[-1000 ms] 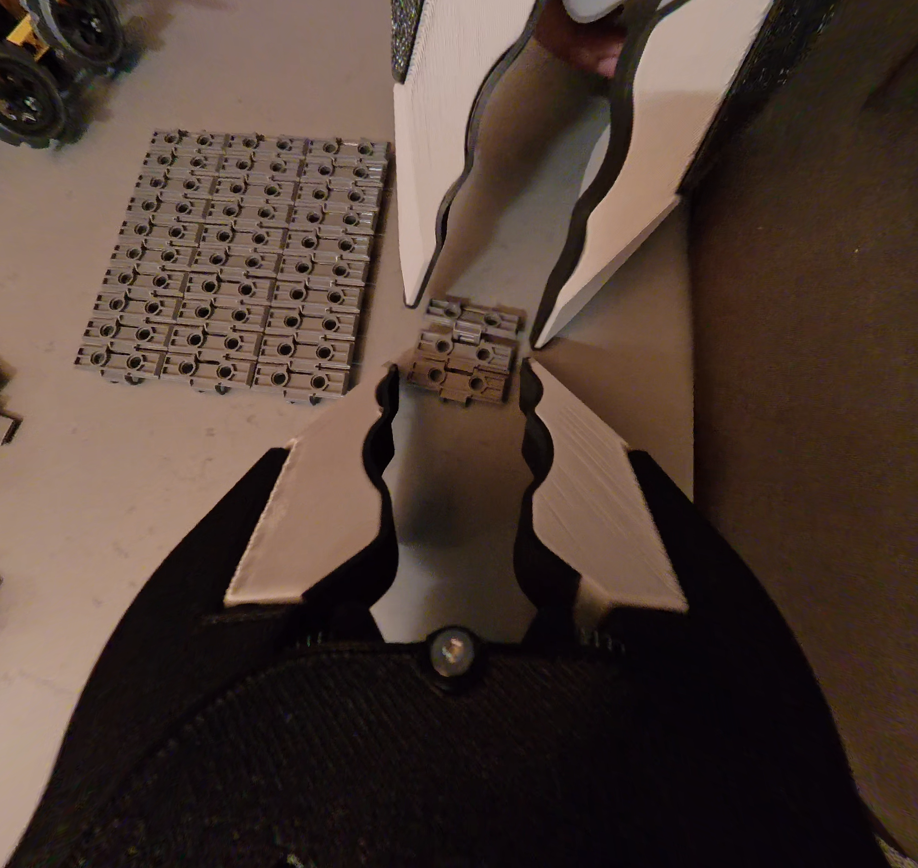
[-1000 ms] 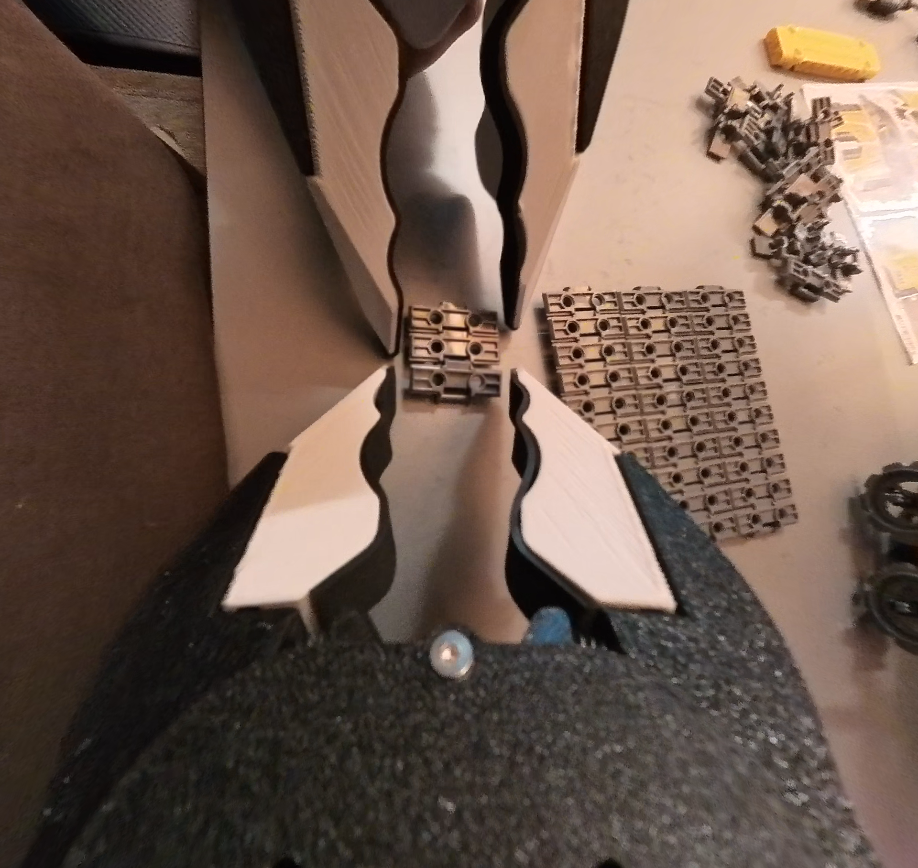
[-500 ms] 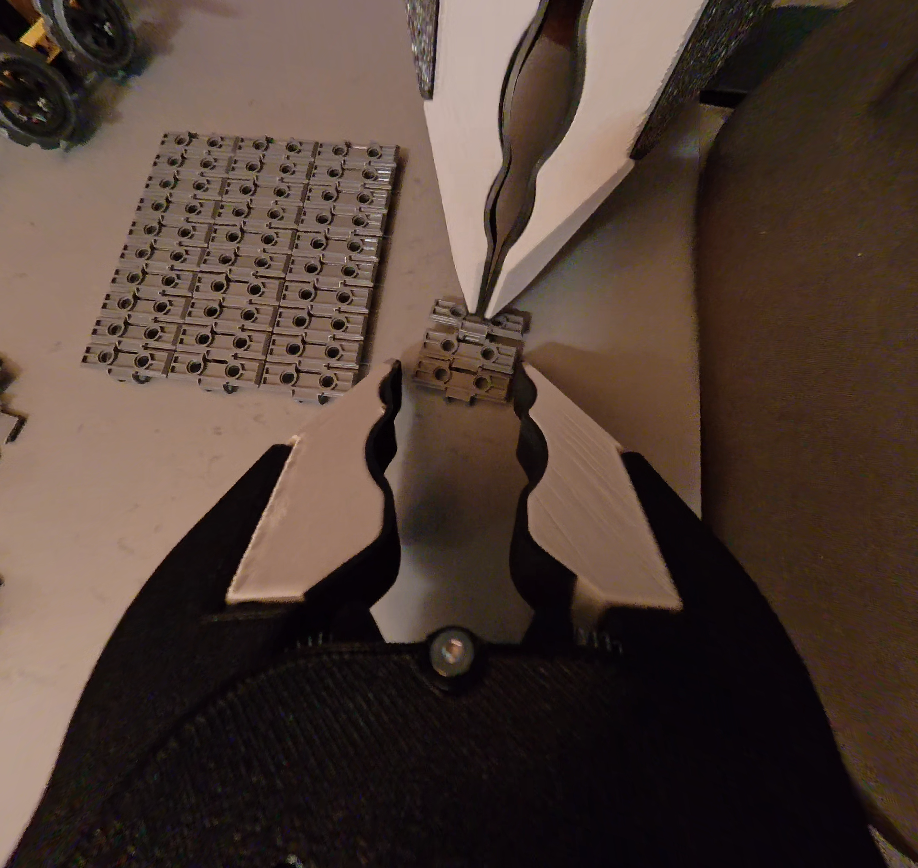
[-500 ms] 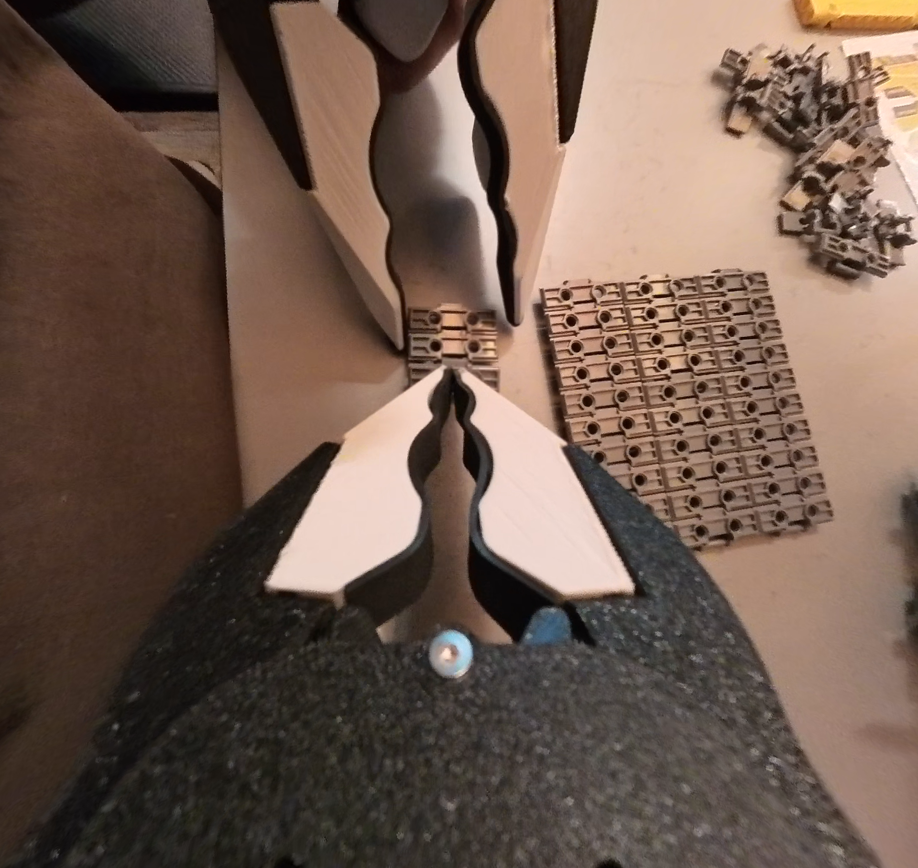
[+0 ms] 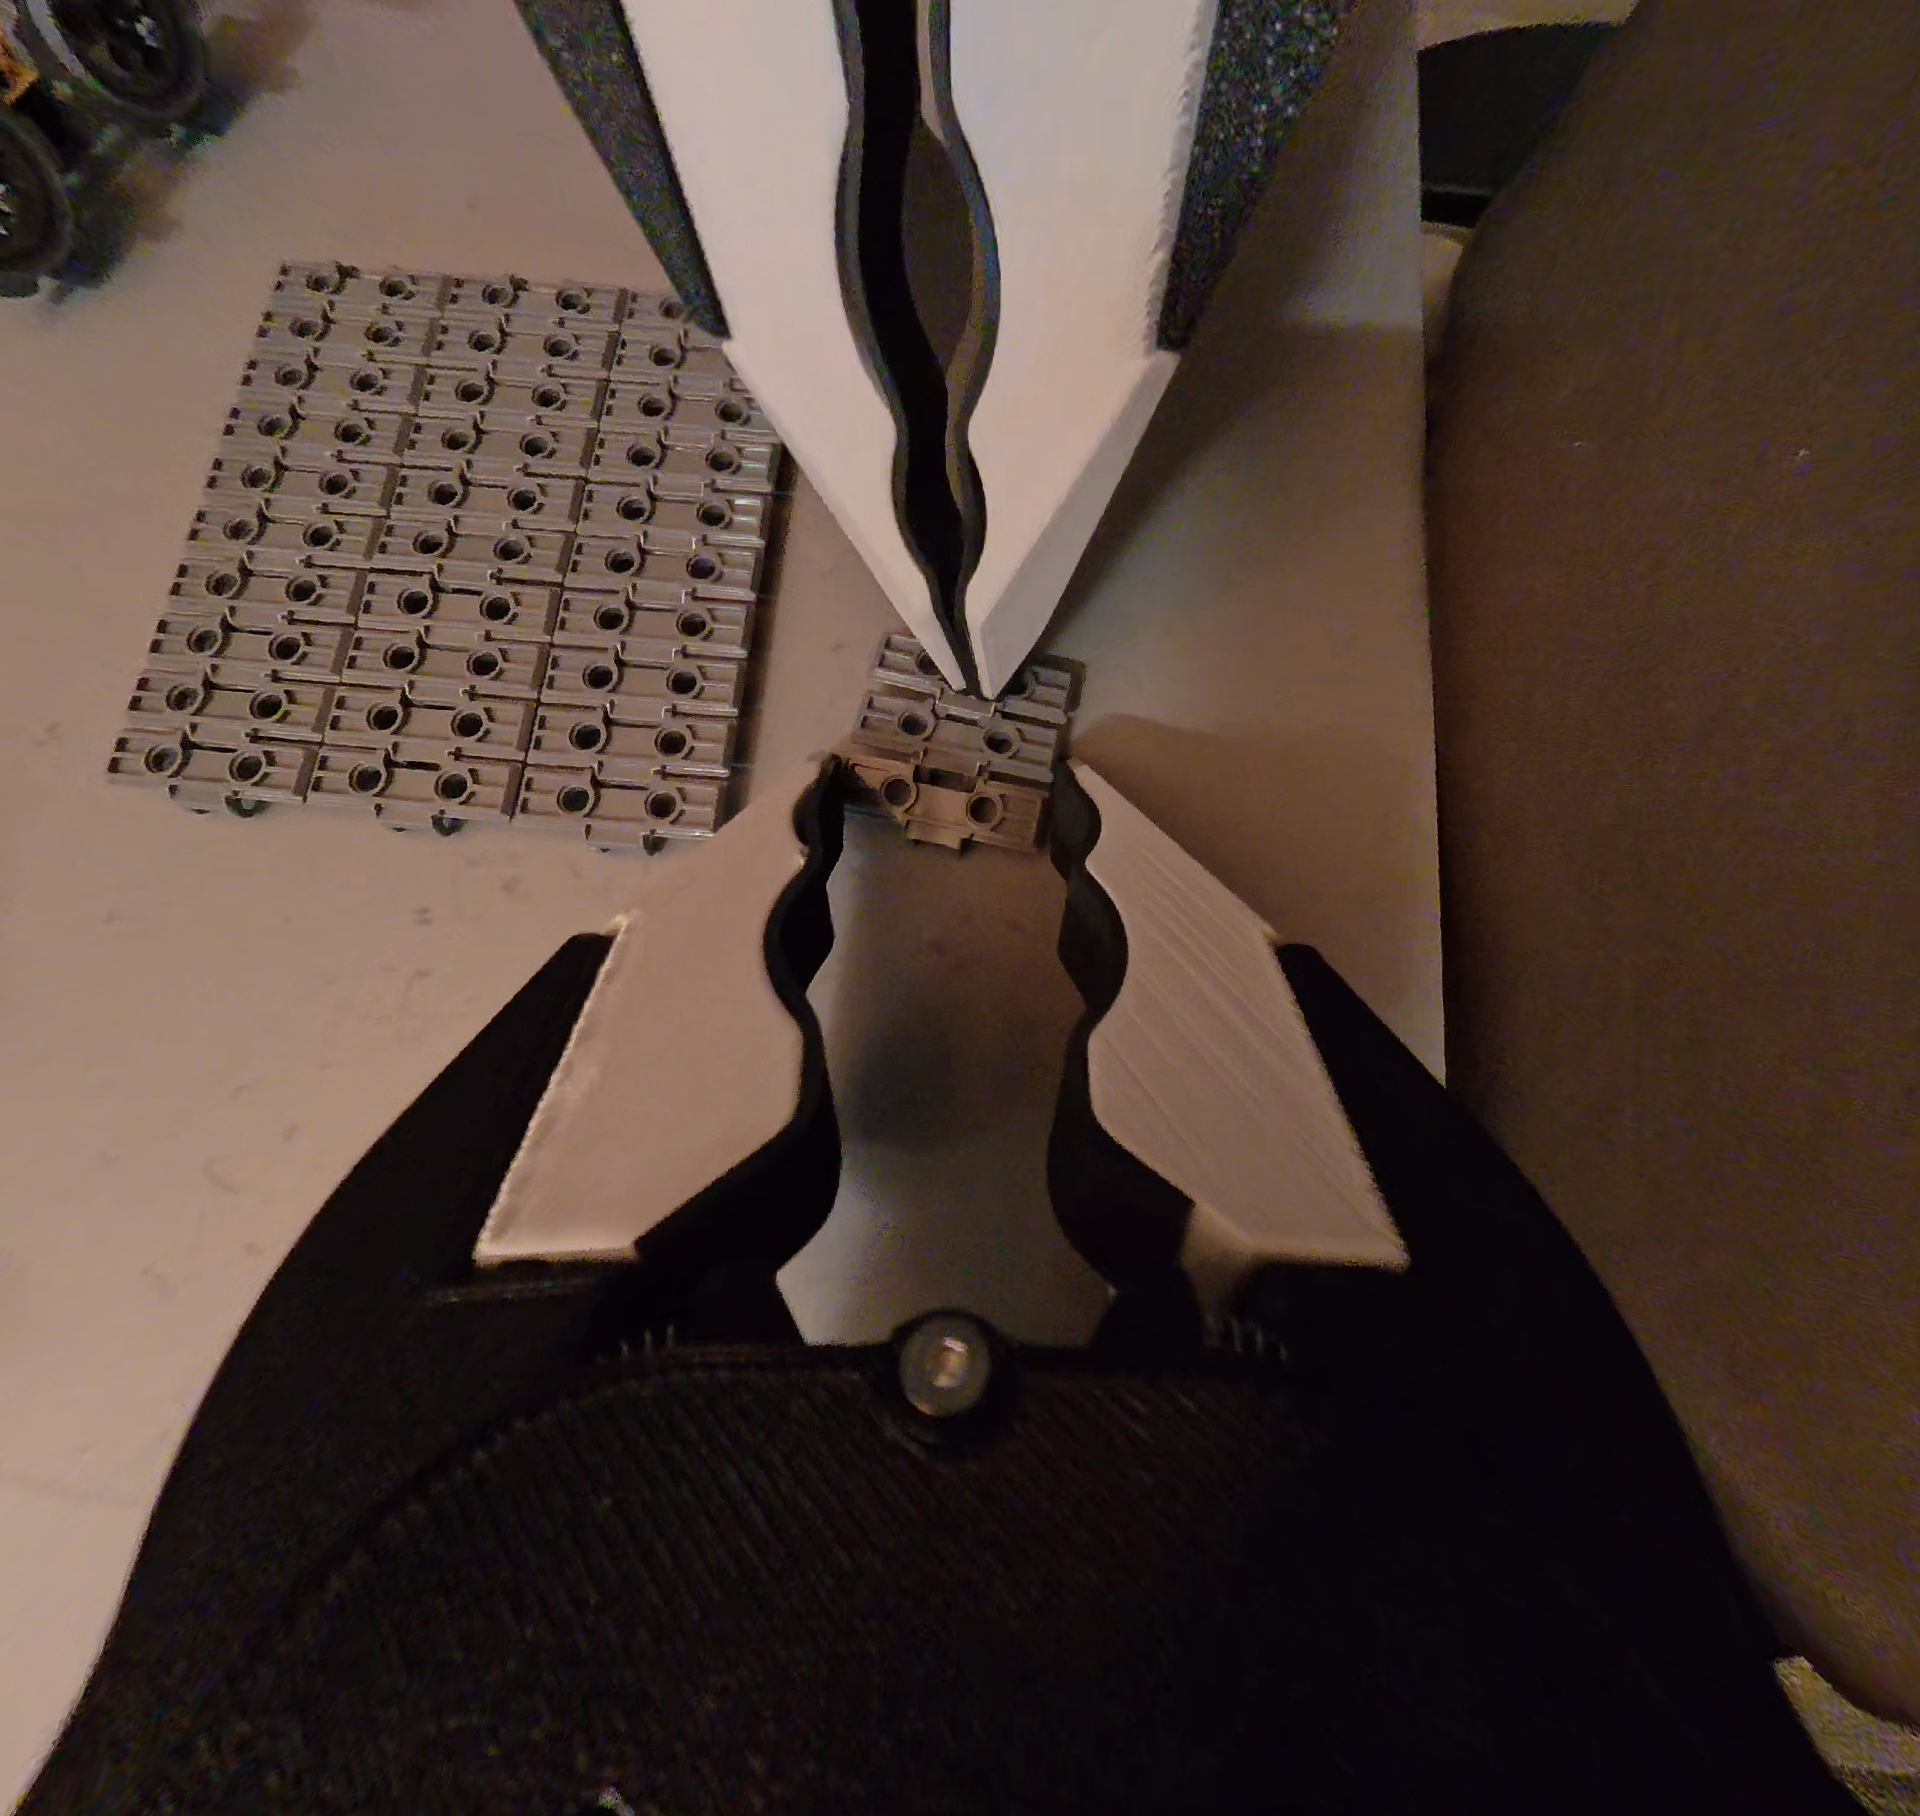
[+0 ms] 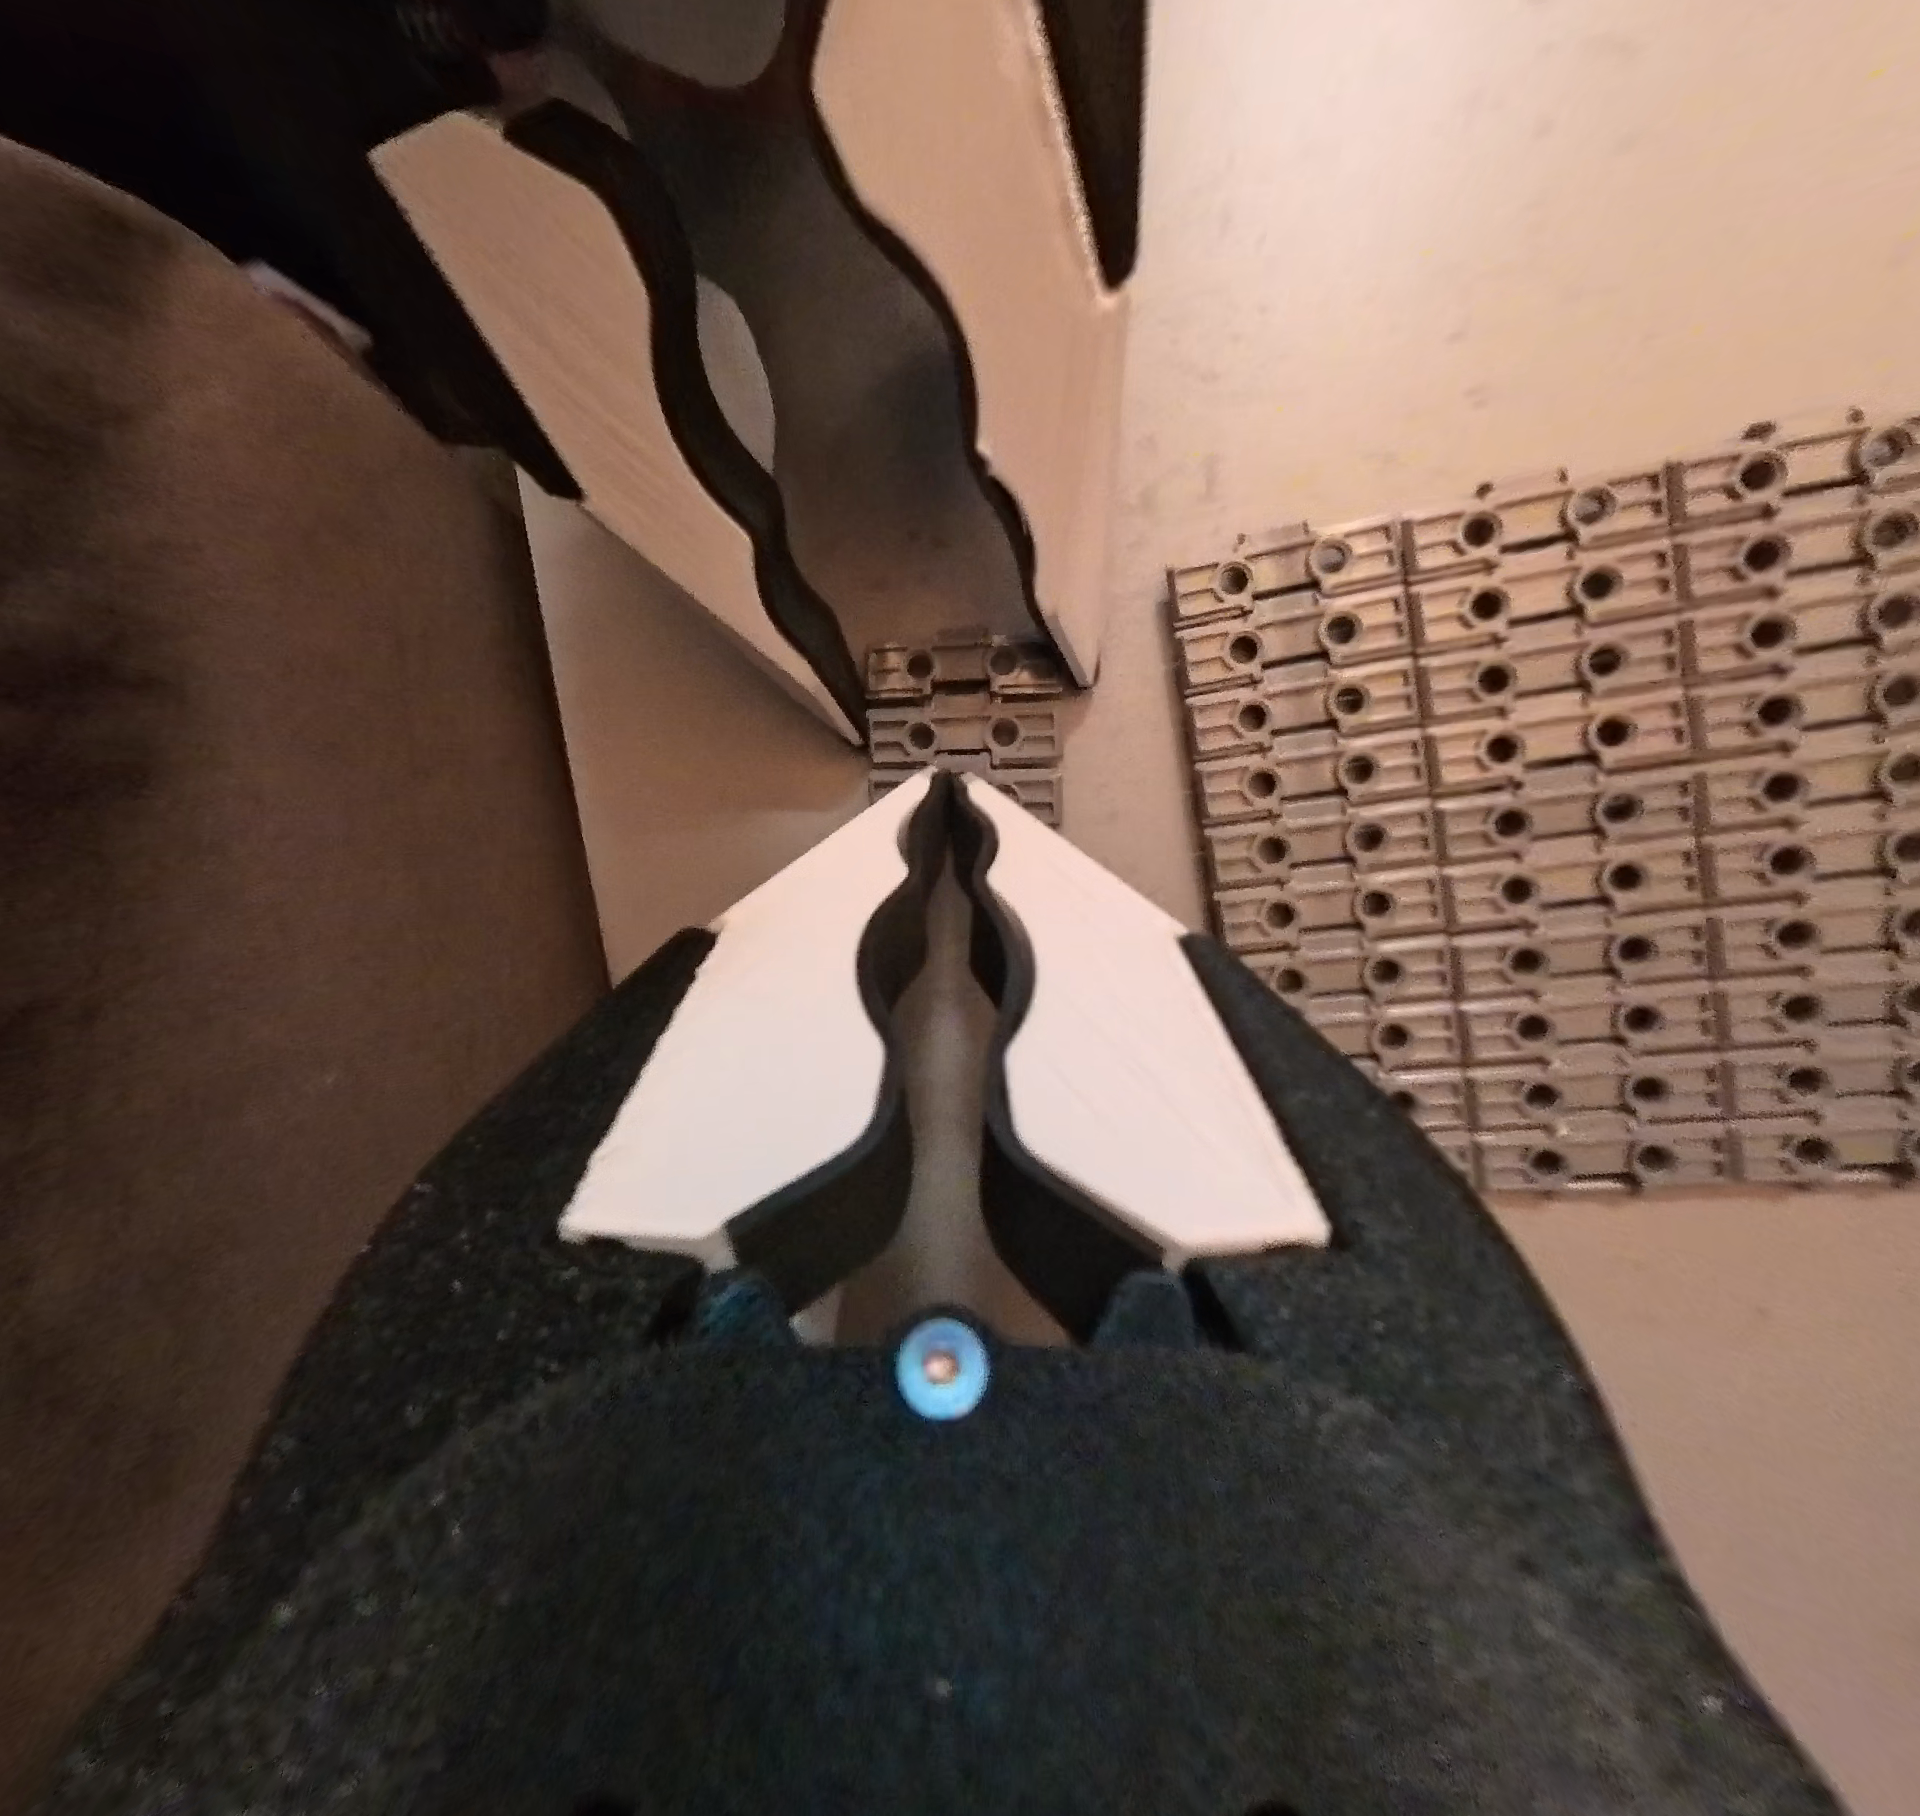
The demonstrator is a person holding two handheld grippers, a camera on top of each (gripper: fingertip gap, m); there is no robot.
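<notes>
A small grey strip of track links (image 5: 961, 758) lies on the pale table, right of a large grey mat of the same links (image 5: 447, 561). My left gripper (image 5: 945, 784) has its pads against both sides of the strip's nearest link, which sits slightly tilted. My right gripper (image 5: 961, 670) reaches in from the far side, shut and empty, with its tips resting on the strip's far end. In the right wrist view the right gripper (image 6: 940, 779) is shut over the strip (image 6: 961, 727), and the left gripper (image 6: 961, 696) clamps the strip's far link.
Black toy wheels (image 5: 94, 73) sit at the far left. A brown upholstered surface (image 5: 1662, 727) borders the table's right edge and shows in the right wrist view (image 6: 260, 727) on the left. The large mat (image 6: 1558, 831) lies just beside the strip.
My right gripper went from open to shut and brought its tips down onto the strip's far end. My left gripper narrowed onto the nearest link. The right wrist camera came closer to the table.
</notes>
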